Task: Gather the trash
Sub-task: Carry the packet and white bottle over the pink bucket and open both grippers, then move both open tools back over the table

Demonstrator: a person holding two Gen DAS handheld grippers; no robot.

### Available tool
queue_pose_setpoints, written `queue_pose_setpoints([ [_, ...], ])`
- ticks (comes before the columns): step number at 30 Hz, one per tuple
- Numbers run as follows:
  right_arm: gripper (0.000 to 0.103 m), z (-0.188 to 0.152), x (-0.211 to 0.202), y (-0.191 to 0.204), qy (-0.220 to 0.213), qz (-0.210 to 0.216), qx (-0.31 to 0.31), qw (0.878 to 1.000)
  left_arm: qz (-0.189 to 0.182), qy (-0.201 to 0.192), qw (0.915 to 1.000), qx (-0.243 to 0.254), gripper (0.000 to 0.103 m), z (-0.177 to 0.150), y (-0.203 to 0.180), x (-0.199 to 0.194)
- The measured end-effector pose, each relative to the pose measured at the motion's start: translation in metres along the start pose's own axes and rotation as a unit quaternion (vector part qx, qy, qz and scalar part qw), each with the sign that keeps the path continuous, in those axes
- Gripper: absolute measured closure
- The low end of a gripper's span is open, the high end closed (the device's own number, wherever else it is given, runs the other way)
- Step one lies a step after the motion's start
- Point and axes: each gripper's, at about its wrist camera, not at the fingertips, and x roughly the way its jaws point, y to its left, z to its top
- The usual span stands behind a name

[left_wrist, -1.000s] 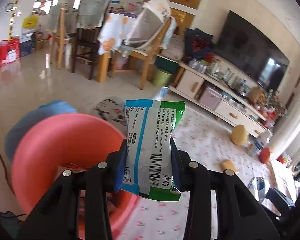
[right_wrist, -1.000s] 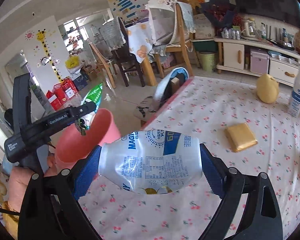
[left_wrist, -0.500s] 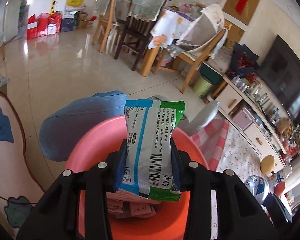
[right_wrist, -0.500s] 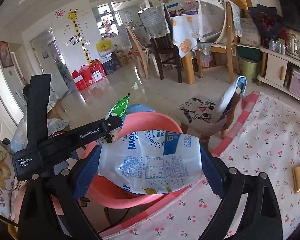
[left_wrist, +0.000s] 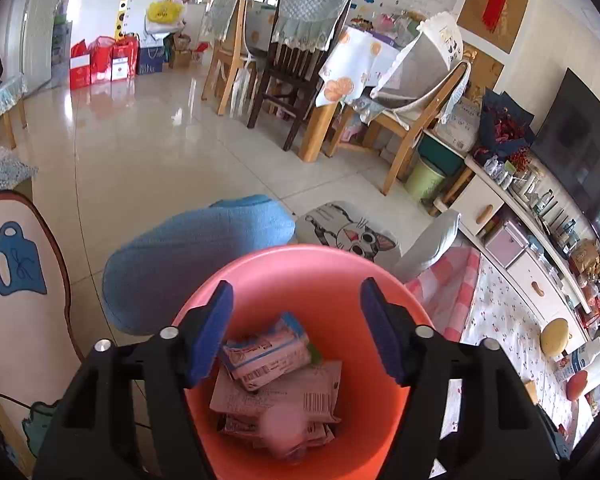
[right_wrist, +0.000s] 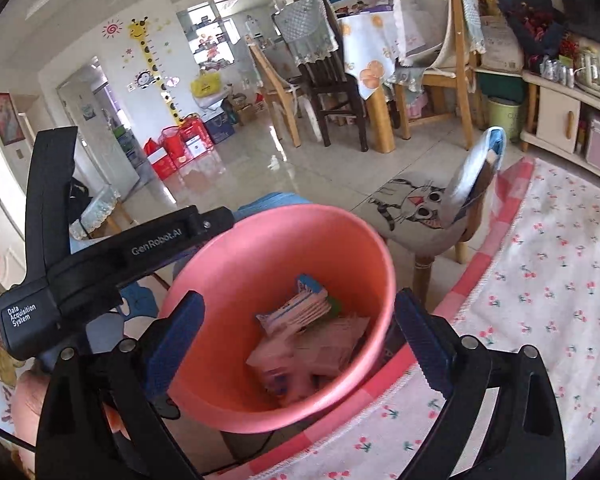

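The left gripper (left_wrist: 296,330) points steeply downward, its blue-padded fingers (left_wrist: 212,332) opening with nothing between them. The right gripper (right_wrist: 296,340) tilts down likewise, fingers spread wide and empty. A hand (right_wrist: 26,400), seemingly the left, grips low behind it.

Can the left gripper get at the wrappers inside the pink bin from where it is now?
Probably yes. The left gripper hangs over the pink bin's open mouth, jaws opening with nothing between them, and the wrappers lie uncovered below.
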Motion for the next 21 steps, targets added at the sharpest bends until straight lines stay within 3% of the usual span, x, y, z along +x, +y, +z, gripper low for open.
queue_pose_setpoints([
  [6, 0.008, -0.013, -0.03, -0.013, -0.017, -0.075, -0.015, 0.997, 0.006, -0.044, 0.9984, 0.034, 0.016, -0.001, -0.021, -0.013],
  [13, 0.008, -0.026, -0.057, -0.031, -0.02, -0.137, -0.032, 0.99, -0.033, -0.074, 0.9948, 0.061, 0.005, -0.006, -0.05, -0.03],
  [21, 0.008, -0.042, -0.09, -0.051, -0.033, -0.186, -0.041, 0.981, -0.082, -0.1, 0.9877, 0.088, 0.004, -0.016, -0.079, -0.051],
])
